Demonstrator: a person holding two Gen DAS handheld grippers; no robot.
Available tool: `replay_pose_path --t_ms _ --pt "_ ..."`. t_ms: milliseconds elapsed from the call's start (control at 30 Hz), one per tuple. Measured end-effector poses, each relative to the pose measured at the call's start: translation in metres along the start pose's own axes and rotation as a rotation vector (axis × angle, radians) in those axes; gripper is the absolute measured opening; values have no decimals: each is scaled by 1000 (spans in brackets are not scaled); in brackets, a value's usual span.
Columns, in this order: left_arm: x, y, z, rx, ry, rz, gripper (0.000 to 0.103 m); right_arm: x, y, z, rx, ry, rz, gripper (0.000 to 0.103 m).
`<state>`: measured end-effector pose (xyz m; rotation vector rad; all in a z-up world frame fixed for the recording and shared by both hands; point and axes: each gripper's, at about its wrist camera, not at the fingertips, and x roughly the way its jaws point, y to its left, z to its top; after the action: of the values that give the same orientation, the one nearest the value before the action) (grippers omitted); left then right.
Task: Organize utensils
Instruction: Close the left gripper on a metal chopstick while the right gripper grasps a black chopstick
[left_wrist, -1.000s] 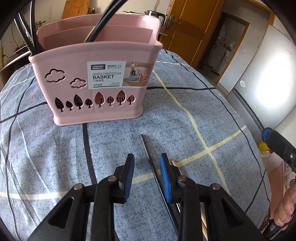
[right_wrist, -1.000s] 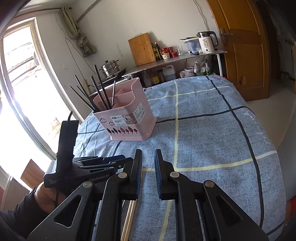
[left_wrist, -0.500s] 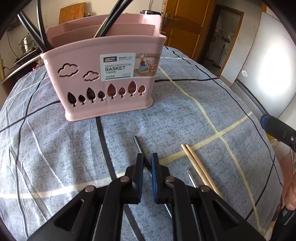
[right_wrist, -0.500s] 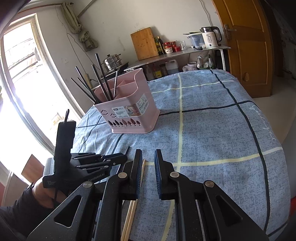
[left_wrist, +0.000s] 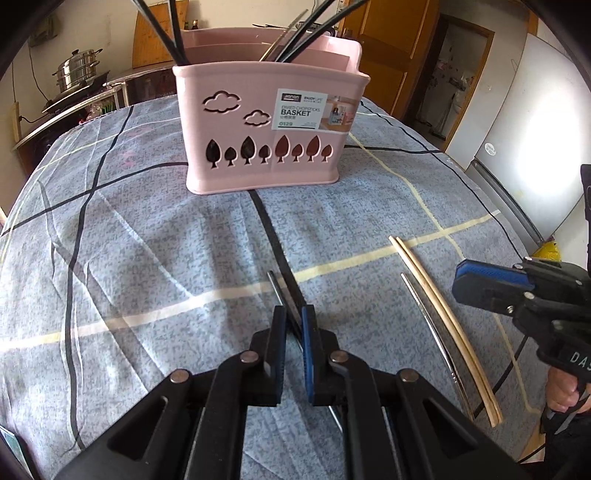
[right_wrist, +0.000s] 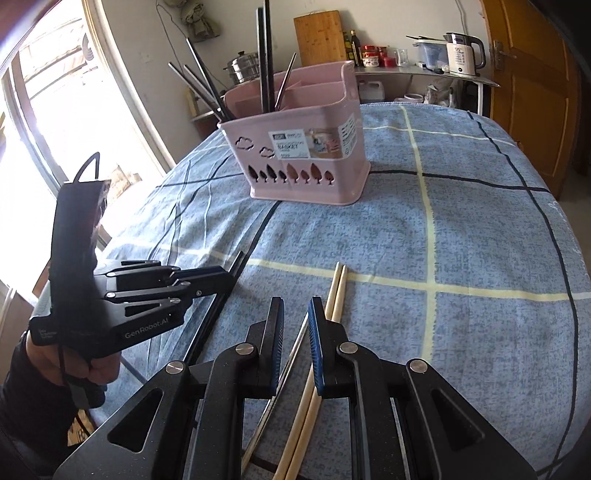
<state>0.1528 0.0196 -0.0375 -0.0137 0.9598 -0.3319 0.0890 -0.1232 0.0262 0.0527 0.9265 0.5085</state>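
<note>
The pink chopstick basket (left_wrist: 266, 129) stands upright on the blue checked cloth, with dark chopsticks and a metal one sticking out of it; it also shows in the right wrist view (right_wrist: 306, 166). My left gripper (left_wrist: 293, 314) is shut on a dark chopstick (left_wrist: 275, 284) that points toward the basket. In the right wrist view the left gripper (right_wrist: 231, 275) grips that chopstick (right_wrist: 210, 314) low over the cloth. My right gripper (right_wrist: 295, 308) hovers with its jaws slightly apart over a metal chopstick (right_wrist: 295, 343) and a wooden pair (right_wrist: 338, 288), pressing on neither.
The wooden pair (left_wrist: 439, 317) and the metal chopstick (left_wrist: 428, 317) lie right of my left gripper, with the right gripper (left_wrist: 484, 282) just beyond them. A counter with a kettle (right_wrist: 461, 53), a cutting board and a pot (left_wrist: 75, 72) stands behind the table. A wooden door (right_wrist: 532, 92) is at the right.
My left jaws have closed on the dark chopstick and the gripper has drawn back from the basket. The right gripper has come down and forward over the wooden and metal chopsticks.
</note>
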Motion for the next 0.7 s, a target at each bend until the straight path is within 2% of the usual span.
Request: replay_pose_path --t_ms 433,700 --pt "1 13 1 -61 7 -29 9 37 5 0 5 107 -102 14" --pt "6 5 7 -58 13 20 9 44 16 6 -30 126 -158 13"
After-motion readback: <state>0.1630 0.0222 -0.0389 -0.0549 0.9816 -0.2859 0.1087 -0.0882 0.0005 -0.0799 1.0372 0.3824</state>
